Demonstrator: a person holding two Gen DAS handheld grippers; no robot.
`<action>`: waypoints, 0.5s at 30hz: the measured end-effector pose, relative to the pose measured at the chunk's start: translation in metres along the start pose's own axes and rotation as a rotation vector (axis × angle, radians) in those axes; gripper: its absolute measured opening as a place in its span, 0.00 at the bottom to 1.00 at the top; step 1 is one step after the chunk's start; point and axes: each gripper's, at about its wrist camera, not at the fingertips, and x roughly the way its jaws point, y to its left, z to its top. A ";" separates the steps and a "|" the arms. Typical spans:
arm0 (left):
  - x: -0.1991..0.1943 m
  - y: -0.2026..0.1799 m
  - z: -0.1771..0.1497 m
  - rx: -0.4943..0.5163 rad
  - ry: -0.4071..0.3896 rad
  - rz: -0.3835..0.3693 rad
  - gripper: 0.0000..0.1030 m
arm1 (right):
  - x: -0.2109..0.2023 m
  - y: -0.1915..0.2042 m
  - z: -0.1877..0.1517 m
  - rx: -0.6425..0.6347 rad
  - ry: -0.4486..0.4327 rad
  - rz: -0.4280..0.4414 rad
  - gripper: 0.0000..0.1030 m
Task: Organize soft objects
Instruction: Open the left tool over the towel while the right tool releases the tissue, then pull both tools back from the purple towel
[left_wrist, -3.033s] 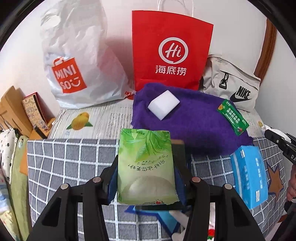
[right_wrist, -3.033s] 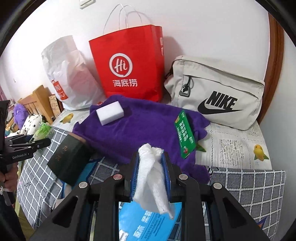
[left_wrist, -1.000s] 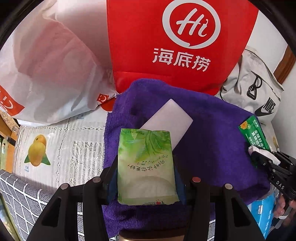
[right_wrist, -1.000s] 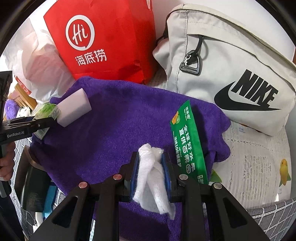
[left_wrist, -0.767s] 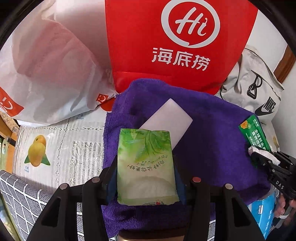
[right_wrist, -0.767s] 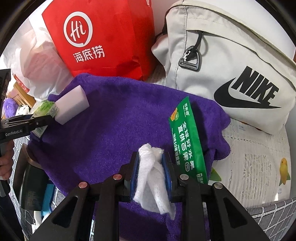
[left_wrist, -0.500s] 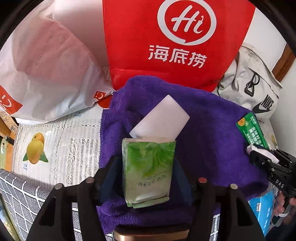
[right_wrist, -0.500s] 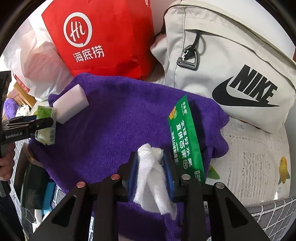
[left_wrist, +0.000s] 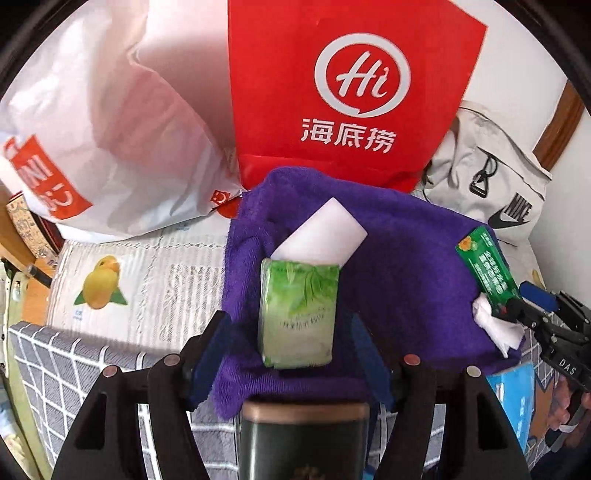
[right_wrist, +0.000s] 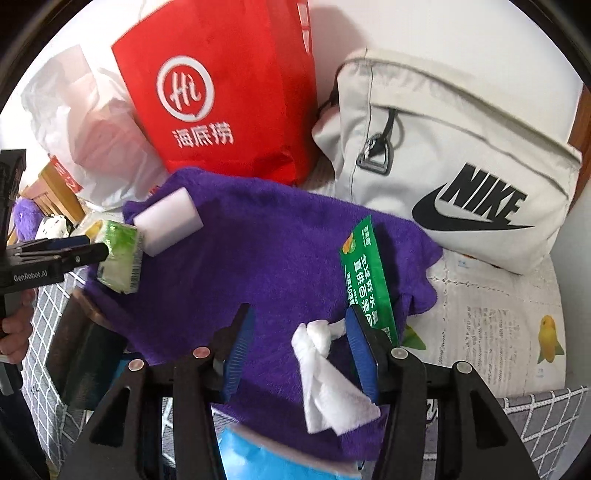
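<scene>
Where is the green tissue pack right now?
In the left wrist view, the green tissue pack lies on the purple towel, against the near edge of the white sponge block, between the left gripper's open jaws and untouched by them.

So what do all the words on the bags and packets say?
"Hi" and "海底捞": red paper bag.
"NIKE" with swoosh: beige bag.
"MINI SO", partly cut off: white plastic bag.
"GenRobot.AI": left gripper body.
"DAS": right gripper body.
Green sachet: Chinese print, not surely readable.
Green tissue pack: print too blurred.
</scene>
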 end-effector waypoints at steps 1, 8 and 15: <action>-0.006 0.000 -0.003 -0.001 -0.005 -0.002 0.64 | -0.005 0.002 -0.001 -0.001 -0.005 0.002 0.50; -0.039 -0.008 -0.032 0.014 -0.029 -0.011 0.64 | -0.037 0.020 -0.018 -0.006 -0.029 -0.004 0.50; -0.065 -0.006 -0.070 0.015 -0.046 -0.041 0.64 | -0.067 0.037 -0.052 -0.001 -0.036 -0.014 0.50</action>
